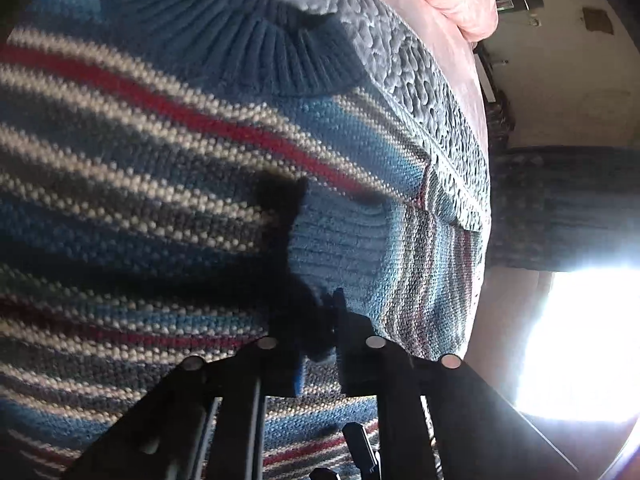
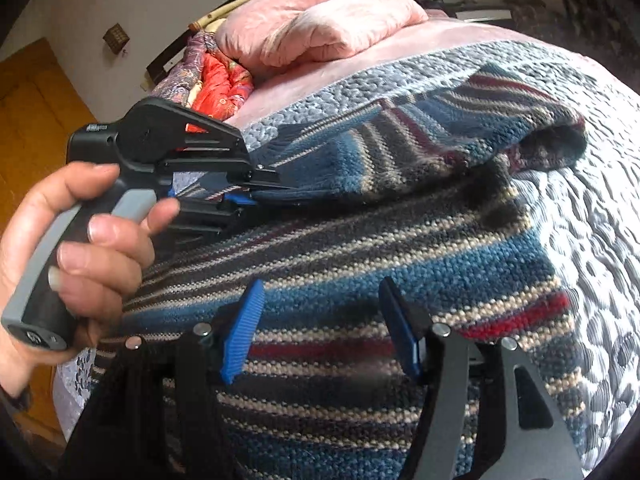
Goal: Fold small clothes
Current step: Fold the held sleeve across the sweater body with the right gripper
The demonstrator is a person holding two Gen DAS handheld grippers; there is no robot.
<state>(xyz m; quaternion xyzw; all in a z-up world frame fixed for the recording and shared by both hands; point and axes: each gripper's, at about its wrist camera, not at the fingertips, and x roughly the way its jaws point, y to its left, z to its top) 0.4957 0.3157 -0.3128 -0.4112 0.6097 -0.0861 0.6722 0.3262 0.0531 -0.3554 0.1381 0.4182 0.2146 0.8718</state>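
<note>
Bedroom; bed [image 2: 608, 184] under a grey quilted cover, pink blankets [image 2: 316, 28] heaped at its head. Item: one striped knit sweater [image 2: 360, 264], spread across the cover. We hold its sleeve [image 2: 400, 148] doubled over the body, cuff pinched in our left gripper [image 2: 256, 190], jaws pressed together on the knit. Our right gripper [image 2: 320, 320] hovers spread over the lower stripes, holding nothing. Step, as we judge it: sleeve fold, midway. Next move calls for laying the cuff flat, releasing, then taking the hem.

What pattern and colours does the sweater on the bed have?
The sweater has knitted stripes in blue, grey, cream and red. The right wrist view shows it best.
</note>
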